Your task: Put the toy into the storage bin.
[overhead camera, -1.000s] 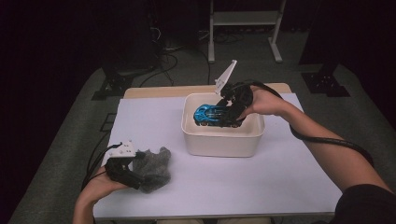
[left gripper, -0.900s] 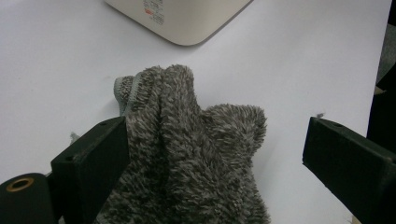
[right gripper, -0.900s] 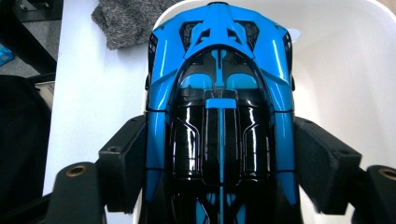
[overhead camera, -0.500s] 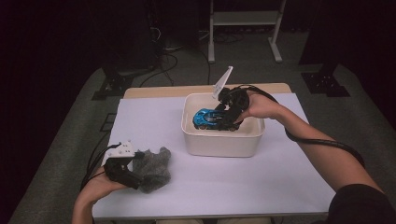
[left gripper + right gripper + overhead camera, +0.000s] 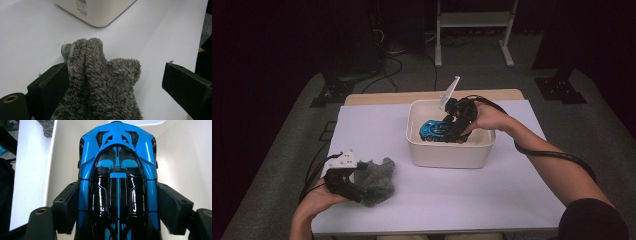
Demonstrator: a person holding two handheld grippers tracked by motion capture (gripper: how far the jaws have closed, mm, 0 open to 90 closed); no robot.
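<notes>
A blue and black toy car (image 5: 434, 131) (image 5: 117, 157) is inside the white bin (image 5: 452, 155), near its middle. My right gripper (image 5: 454, 131) (image 5: 118, 195) reaches into the bin from the right, its jaws pressed against both sides of the car. A grey fuzzy cloth (image 5: 374, 175) (image 5: 100, 82) lies crumpled on the white sheet at the front left. My left gripper (image 5: 362, 187) (image 5: 116, 72) is at the cloth with jaws wide apart. One jaw touches the cloth and the other stands well clear of it.
The white sheet (image 5: 512, 190) covers the table, with a wooden edge (image 5: 412, 97) showing at the back. The bin's corner (image 5: 97, 12) is just beyond the cloth in the left gripper view. Cables trail off the left side, and a metal stand (image 5: 472, 20) is on the floor behind.
My right gripper has lowered a little deeper into the bin with the car in it. The left gripper and the cloth have stayed where they were.
</notes>
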